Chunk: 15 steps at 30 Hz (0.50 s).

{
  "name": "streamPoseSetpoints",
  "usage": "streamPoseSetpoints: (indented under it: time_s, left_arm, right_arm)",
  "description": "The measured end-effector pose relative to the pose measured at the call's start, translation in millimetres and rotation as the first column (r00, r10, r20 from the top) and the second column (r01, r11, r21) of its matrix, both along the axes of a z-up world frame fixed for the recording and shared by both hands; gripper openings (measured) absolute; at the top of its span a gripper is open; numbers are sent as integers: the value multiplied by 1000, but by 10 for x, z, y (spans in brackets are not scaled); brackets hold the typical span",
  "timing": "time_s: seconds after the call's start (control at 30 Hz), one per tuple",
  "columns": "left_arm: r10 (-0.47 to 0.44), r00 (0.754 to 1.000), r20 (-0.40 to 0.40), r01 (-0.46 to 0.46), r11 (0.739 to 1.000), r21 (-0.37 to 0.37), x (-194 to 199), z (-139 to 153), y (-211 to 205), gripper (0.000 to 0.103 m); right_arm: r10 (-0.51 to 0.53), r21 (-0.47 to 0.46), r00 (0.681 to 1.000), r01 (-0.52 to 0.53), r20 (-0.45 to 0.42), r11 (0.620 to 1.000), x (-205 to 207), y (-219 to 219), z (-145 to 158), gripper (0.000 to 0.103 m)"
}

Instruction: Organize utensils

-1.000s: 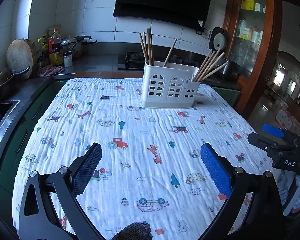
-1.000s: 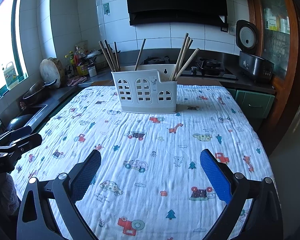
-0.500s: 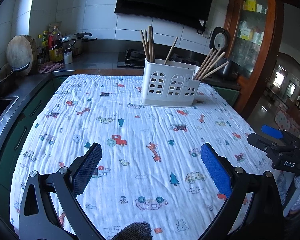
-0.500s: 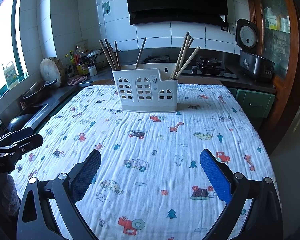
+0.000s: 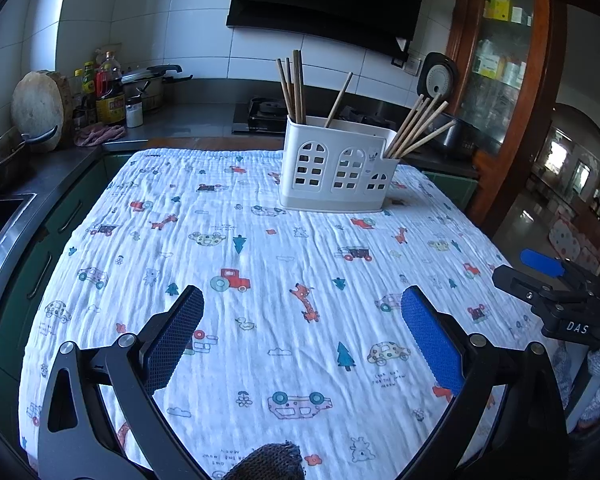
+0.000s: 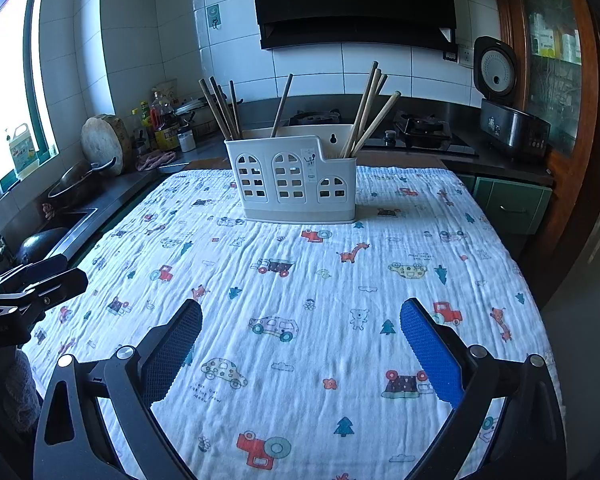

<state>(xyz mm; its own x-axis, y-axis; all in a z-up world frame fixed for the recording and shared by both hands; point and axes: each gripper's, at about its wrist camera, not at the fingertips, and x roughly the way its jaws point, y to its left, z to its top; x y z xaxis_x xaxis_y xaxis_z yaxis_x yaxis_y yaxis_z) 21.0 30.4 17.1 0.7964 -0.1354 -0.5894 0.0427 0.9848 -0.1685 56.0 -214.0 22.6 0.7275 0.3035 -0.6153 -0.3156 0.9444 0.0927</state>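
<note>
Both the left tongs (image 5: 300, 320) and right tongs (image 6: 300, 328) are being held spread and empty above the cloth-covered bench (image 6: 320, 280). Wooden chopsticks (image 6: 368, 112) are being kept upright in the white caddy (image 6: 296, 180) at the bench's far end.

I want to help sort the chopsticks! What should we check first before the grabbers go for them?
1. Left gripper jaws open and empty: ok.
2. Right gripper jaws open and empty: ok.
3. White holder standing upright on the cloth: ok.
4. Chopsticks sticking up above the rim, easy to pinch: ok.
5. Cloth between grippers and holder bare: ok.
6. Which compartment the chopsticks belong in: cannot tell.
</note>
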Motion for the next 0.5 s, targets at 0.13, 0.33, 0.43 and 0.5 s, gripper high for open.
streamPoseSetpoints:
  time_s: [0.13, 0.33, 0.43, 0.5]
  left_arm:
    - [-4, 1000, -1, 4, 1000, -3, -2, -7, -10, 98]
    - [-7, 1000, 1, 7, 1000, -3, 3, -9, -20, 98]
    - [-8, 1000, 0, 8, 1000, -2, 2, -10, -27, 98]
    - [-9, 1000, -1, 9, 1000, -2, -2, -13, -33, 98]
  right_arm:
    - [-1, 1, 1000, 1, -1, 1000, 1, -3, -1, 96]
    - [0, 1, 1000, 0, -2, 1000, 1, 3, -11, 96]
    - [1, 3, 1000, -1, -3, 1000, -1, 2, -7, 96]
    - [0, 1, 1000, 0, -2, 1000, 0, 2, -7, 96]
